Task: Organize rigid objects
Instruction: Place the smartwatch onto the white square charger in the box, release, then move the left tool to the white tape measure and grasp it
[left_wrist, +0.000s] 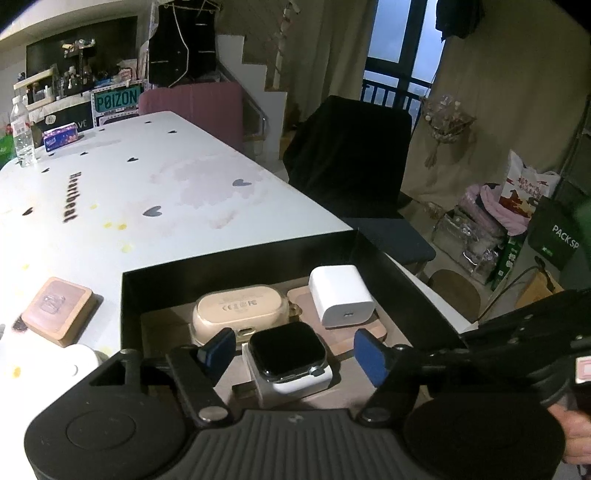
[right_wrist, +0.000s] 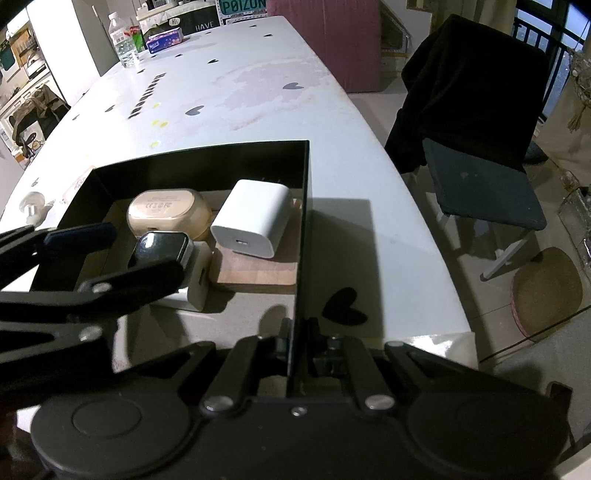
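Observation:
A black open box (left_wrist: 236, 264) (right_wrist: 303, 221) stands at the table's near end. Inside lie a beige earbud case (left_wrist: 236, 308) (right_wrist: 168, 210), a white charger cube (left_wrist: 341, 293) (right_wrist: 255, 218) on a wooden coaster (left_wrist: 354, 332) (right_wrist: 258, 273), and a smartwatch (left_wrist: 286, 350) (right_wrist: 162, 247) resting on a white charger block (left_wrist: 295, 384) (right_wrist: 197, 280). My left gripper (left_wrist: 293, 354) is open, its blue pads either side of the watch, apart from it. My right gripper (right_wrist: 295, 341) is shut on the box's right wall at its near corner.
A second wooden coaster (left_wrist: 57, 310) and a small white object (left_wrist: 79, 363) lie on the table left of the box. A water bottle (left_wrist: 22, 133) and a tissue pack (left_wrist: 61, 138) stand at the far end. A dark chair (right_wrist: 476, 122) stands right of the table.

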